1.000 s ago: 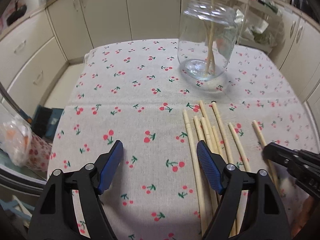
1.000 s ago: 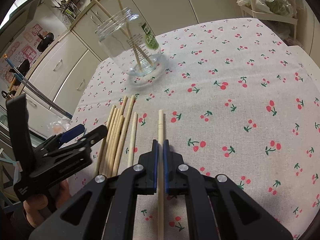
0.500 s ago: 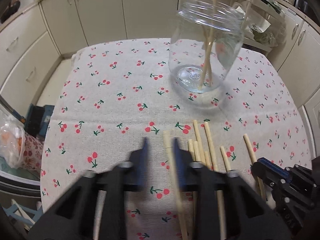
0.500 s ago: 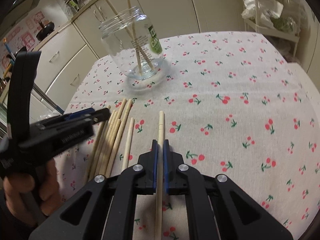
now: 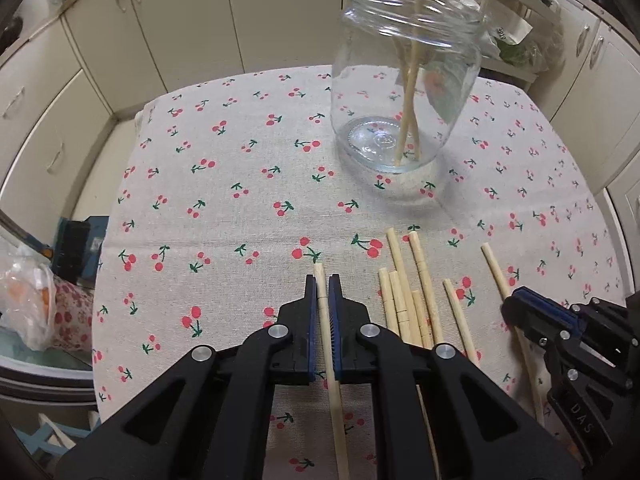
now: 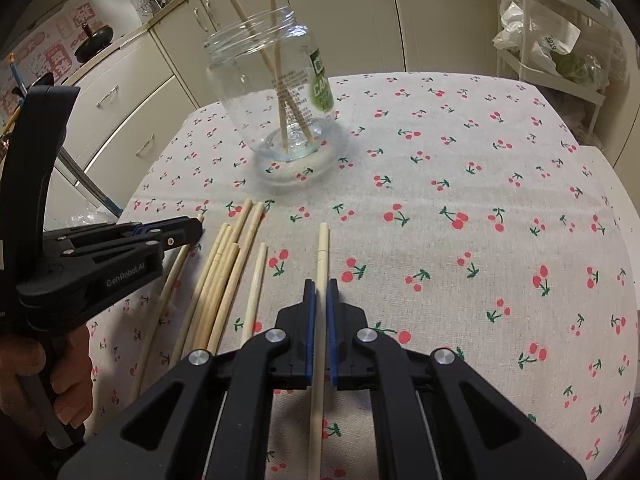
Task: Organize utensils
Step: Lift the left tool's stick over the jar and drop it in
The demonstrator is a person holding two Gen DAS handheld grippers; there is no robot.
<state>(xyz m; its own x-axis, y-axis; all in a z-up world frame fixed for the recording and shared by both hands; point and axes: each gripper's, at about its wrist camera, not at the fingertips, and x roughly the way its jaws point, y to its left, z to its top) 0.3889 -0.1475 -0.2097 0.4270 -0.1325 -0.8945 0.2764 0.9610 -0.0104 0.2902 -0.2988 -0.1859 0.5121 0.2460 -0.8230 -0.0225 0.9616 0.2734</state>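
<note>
A clear glass jar (image 5: 404, 92) stands on the cherry-print tablecloth (image 5: 224, 200) with two chopsticks leaning inside; it also shows in the right wrist view (image 6: 276, 92). Several loose wooden chopsticks (image 5: 408, 300) lie in a row on the cloth, also visible in the right wrist view (image 6: 224, 280). My left gripper (image 5: 323, 284) is shut on one chopstick (image 5: 330, 340) at the row's left. My right gripper (image 6: 320, 288) is shut on another chopstick (image 6: 320, 300) at the row's right. Each gripper shows in the other's view: the right gripper (image 5: 516, 308), the left gripper (image 6: 192, 228).
Cream kitchen cabinets (image 5: 172, 20) surround the table. A plastic bag (image 5: 24, 300) and a dark box (image 5: 76, 248) lie on the floor left of the table. A rack with bags (image 6: 556, 40) stands at the back right.
My left gripper moved right over the leftmost chopstick and closed on it. My right gripper stayed shut on its chopstick, and both views drew closer to the jar.
</note>
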